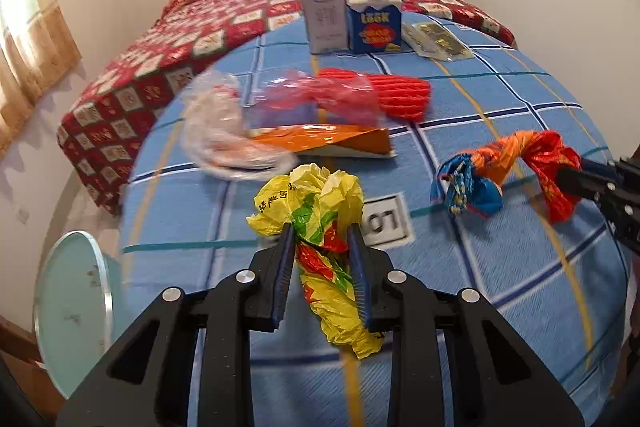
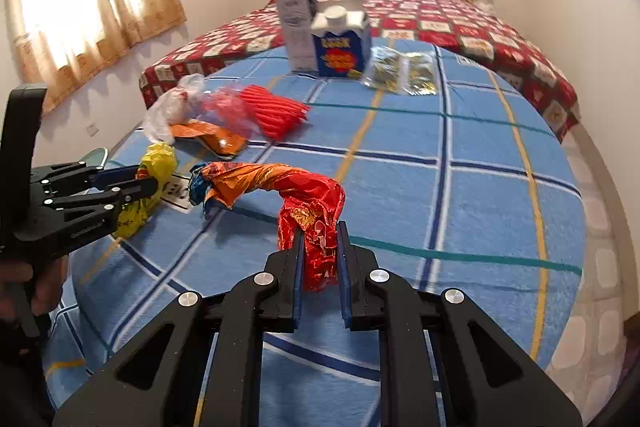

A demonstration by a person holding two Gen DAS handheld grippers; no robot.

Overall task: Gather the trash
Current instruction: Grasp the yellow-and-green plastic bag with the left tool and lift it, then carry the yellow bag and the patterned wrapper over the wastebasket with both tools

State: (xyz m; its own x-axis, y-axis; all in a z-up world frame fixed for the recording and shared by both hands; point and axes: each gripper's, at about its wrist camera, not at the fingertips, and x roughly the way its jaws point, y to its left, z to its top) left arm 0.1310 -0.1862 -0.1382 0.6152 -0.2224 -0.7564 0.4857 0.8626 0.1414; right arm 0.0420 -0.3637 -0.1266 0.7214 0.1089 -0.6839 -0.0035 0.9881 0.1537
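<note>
My left gripper (image 1: 321, 233) is shut on a crumpled yellow plastic bag (image 1: 316, 203) and holds it just above the blue checked bedspread (image 1: 500, 267). It also shows in the right wrist view (image 2: 146, 183) with the yellow bag (image 2: 160, 157). My right gripper (image 2: 320, 233) is shut on the red end of a twisted red, orange and blue foil wrapper (image 2: 304, 203). That wrapper (image 1: 504, 167) and the right gripper's fingers (image 1: 576, 179) show at the right of the left wrist view.
On the bedspread lie an orange flat packet (image 1: 340, 141), a clear plastic bag (image 1: 224, 131), a red wrapper (image 1: 376, 95), a blue carton (image 1: 374, 19), a white carton (image 1: 324, 7) and a foil packet (image 1: 436, 41). A round pale-blue lid (image 1: 76, 307) stands left of the bed.
</note>
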